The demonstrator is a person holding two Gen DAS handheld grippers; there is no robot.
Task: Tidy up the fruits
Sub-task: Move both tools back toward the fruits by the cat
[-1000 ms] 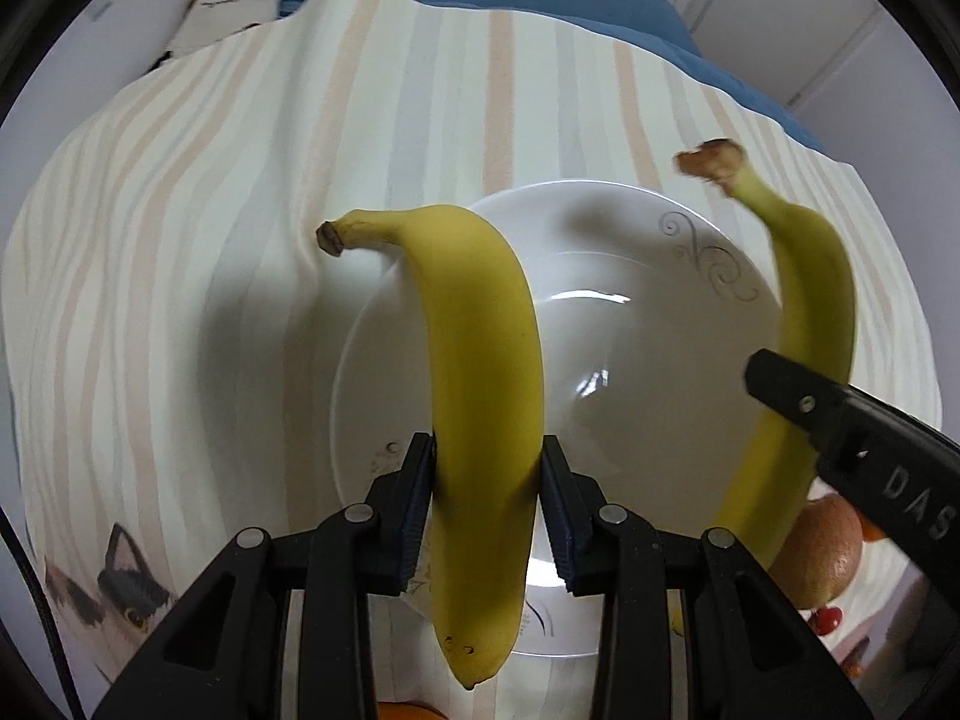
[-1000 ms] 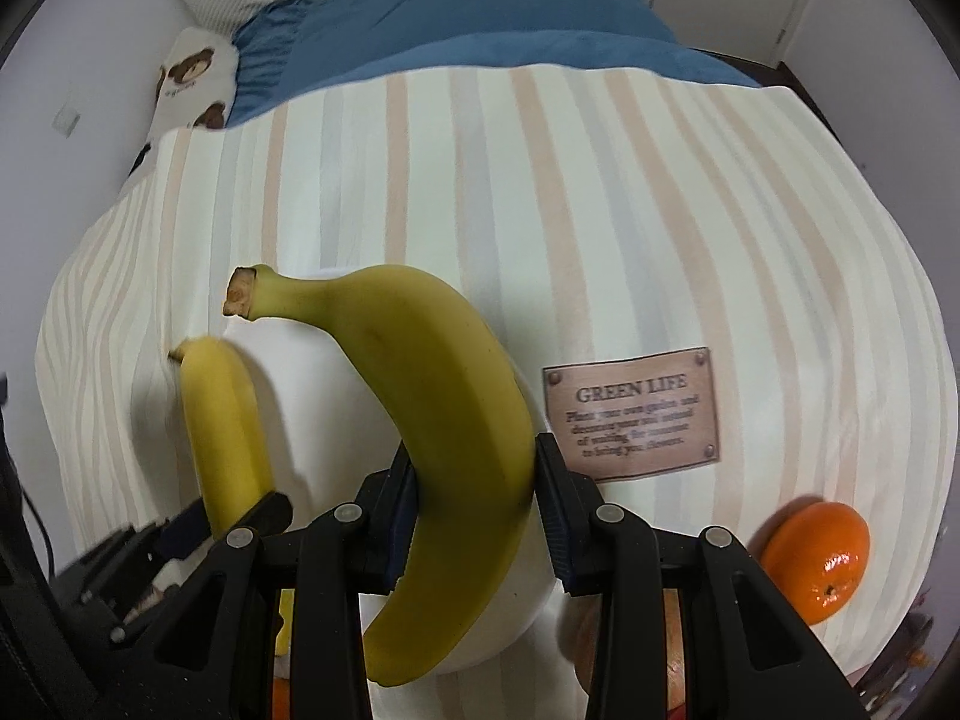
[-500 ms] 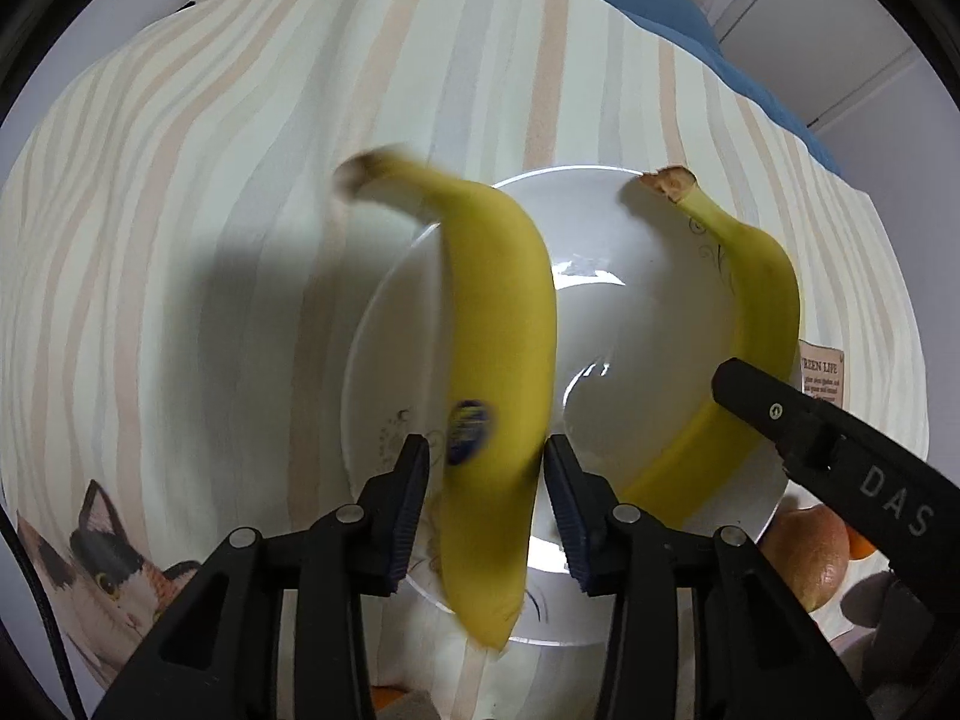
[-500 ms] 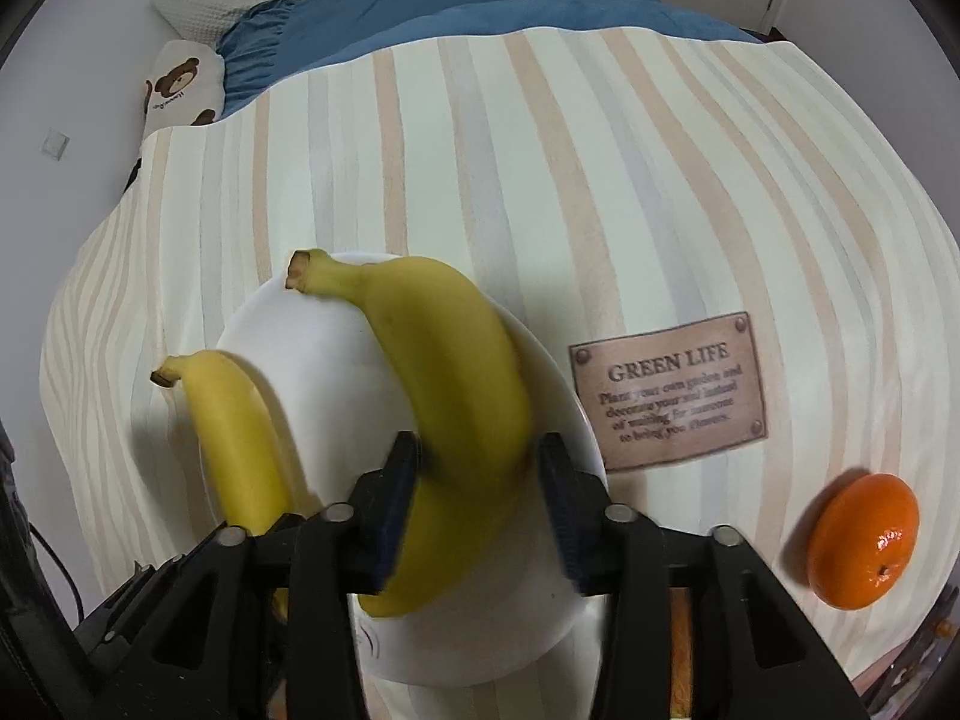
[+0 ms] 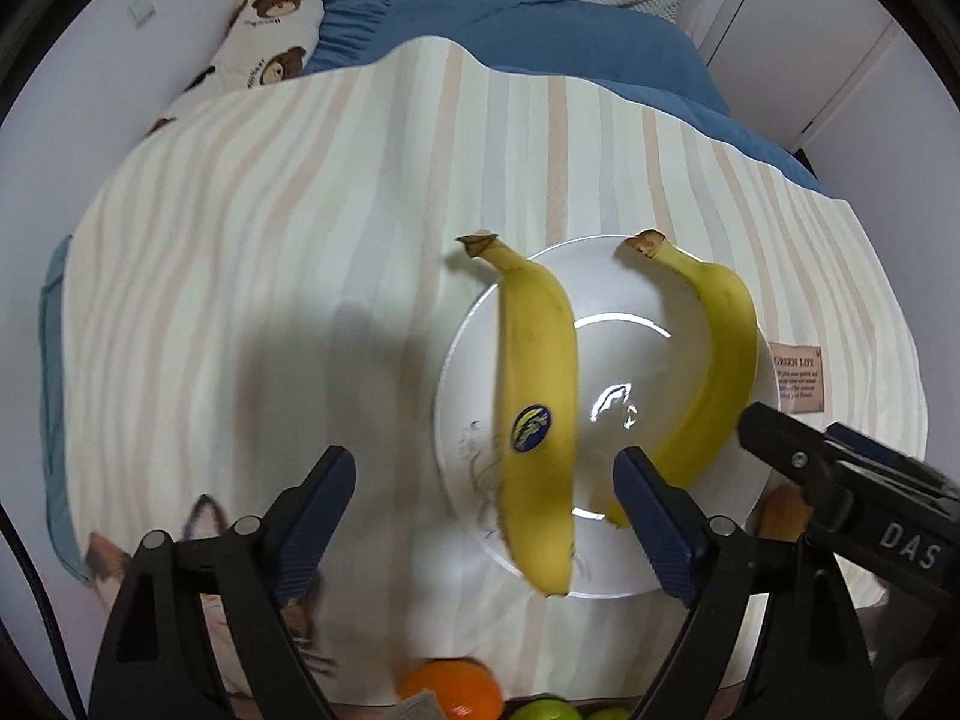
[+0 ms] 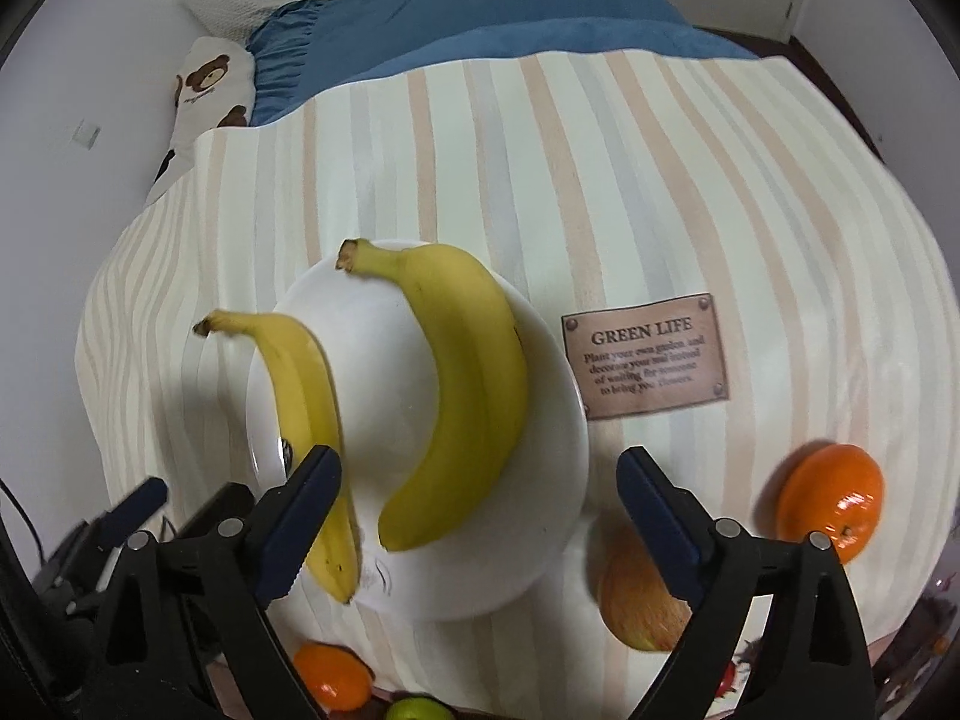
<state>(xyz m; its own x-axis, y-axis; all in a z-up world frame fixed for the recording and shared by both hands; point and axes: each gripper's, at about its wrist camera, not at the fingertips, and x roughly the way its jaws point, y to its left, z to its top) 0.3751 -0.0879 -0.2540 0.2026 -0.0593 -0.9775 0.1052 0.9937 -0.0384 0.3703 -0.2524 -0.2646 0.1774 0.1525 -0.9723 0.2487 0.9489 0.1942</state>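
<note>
Two yellow bananas lie in a white bowl (image 5: 636, 360) on the striped cloth. The left banana (image 5: 537, 396), with a blue sticker, rests across the bowl's left rim. The right banana (image 5: 714, 372) lies along the right side. My left gripper (image 5: 480, 492) is open and empty, its jaws wide on either side of the stickered banana's near end. In the right wrist view the bowl (image 6: 558, 480) holds both bananas (image 6: 474, 390) (image 6: 306, 396). My right gripper (image 6: 480, 492) is open and empty, just in front of the bowl.
An orange (image 6: 831, 498) lies right of the bowl, an apple (image 6: 642, 600) at its near right edge. Another orange (image 5: 453, 687) and green fruit (image 6: 420, 709) lie at the near cloth edge. A "GREEN LIFE" patch (image 6: 645, 357) is on the cloth. Blue bedding (image 5: 510, 36) lies behind.
Both grippers were shut on a banana each above the bowl. They lowered the bananas into the bowl, opened wide and let go, and have drawn back.
</note>
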